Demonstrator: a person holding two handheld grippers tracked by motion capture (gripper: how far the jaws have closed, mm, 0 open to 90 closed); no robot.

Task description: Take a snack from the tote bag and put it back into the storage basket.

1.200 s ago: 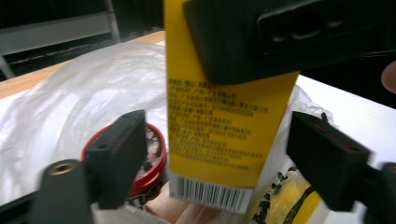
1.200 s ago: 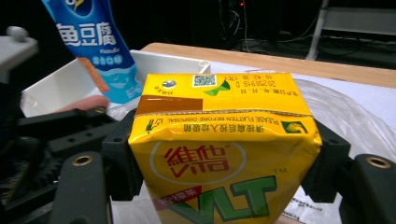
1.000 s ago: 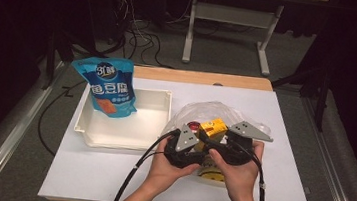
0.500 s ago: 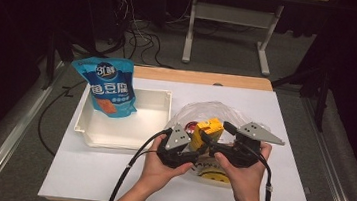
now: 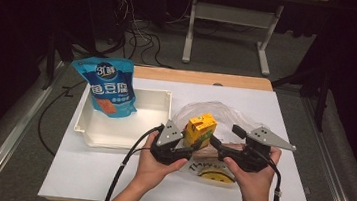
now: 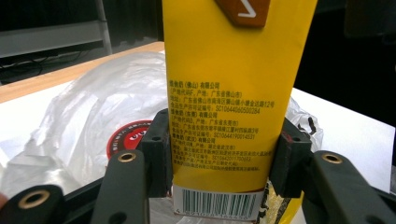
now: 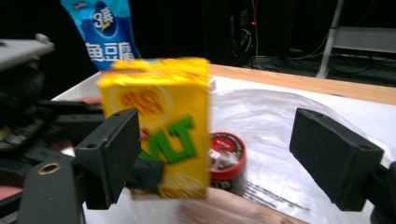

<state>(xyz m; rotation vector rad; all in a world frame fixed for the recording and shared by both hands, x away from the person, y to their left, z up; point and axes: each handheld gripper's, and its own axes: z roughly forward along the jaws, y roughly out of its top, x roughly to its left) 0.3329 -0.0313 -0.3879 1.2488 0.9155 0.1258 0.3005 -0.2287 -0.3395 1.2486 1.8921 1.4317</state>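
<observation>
A yellow drink carton point(image 5: 200, 128) stands upright over a clear plastic bag point(image 5: 215, 112) on the white table. My left gripper point(image 5: 191, 142) is shut on the carton's lower part. In the left gripper view both pads point(image 6: 159, 149) press the carton point(image 6: 229, 93) just above its barcode. My right gripper point(image 5: 225, 136) is open to the carton's right. In the right gripper view the carton point(image 7: 159, 121) sits by the left jaw of my right gripper point(image 7: 224, 151), not clamped. A red round tin point(image 7: 229, 161) lies inside the bag point(image 7: 289, 121).
A white tray point(image 5: 148, 127) sits left of the bag, and a blue snack pouch point(image 5: 109, 91) leans on its far left corner. A yellow smiley print point(image 5: 214, 174) lies near the table's front edge. A wooden strip point(image 5: 199, 77) runs along the table's far edge.
The two grippers have drawn apart. My left gripper has shifted left with the carton, which now stands more upright, and my right gripper has moved to the right.
</observation>
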